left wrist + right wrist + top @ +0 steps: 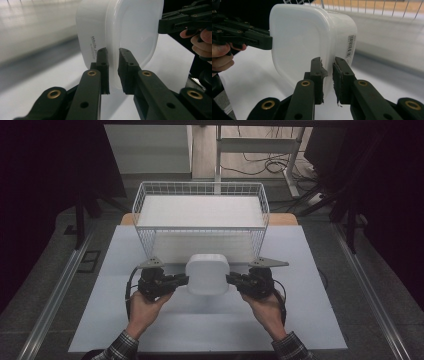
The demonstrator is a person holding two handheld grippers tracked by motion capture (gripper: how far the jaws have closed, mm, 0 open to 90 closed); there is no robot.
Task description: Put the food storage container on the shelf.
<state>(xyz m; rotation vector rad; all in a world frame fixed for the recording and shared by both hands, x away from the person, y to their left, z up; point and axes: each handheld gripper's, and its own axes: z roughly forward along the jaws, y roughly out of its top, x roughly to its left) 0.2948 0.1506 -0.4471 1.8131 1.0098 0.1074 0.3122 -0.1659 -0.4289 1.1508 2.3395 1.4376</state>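
A white plastic container (pixel 207 272) with rounded corners and a lid hangs just above the pale table top, in front of the wire basket. My left gripper (pixel 186 279) is shut on the lid rim at its left side, my right gripper (pixel 229 279) on the rim at its right side. In the left gripper view the jaws (pixel 113 72) pinch the thin rim of the container (pixel 130 30); the right gripper (pixel 180 21) grips the far edge. In the right gripper view the jaws (pixel 327 77) clamp the container (pixel 307 37), with the left gripper (pixel 244 35) opposite. A barcode label (pixel 350 46) is on its side.
A white wire basket (pixel 200 184) with a white lining stands right behind the container, at the back of the pale grey mat (pixel 300 310). Table legs and cables lie on the floor beyond. Metal rails run along both sides of the table.
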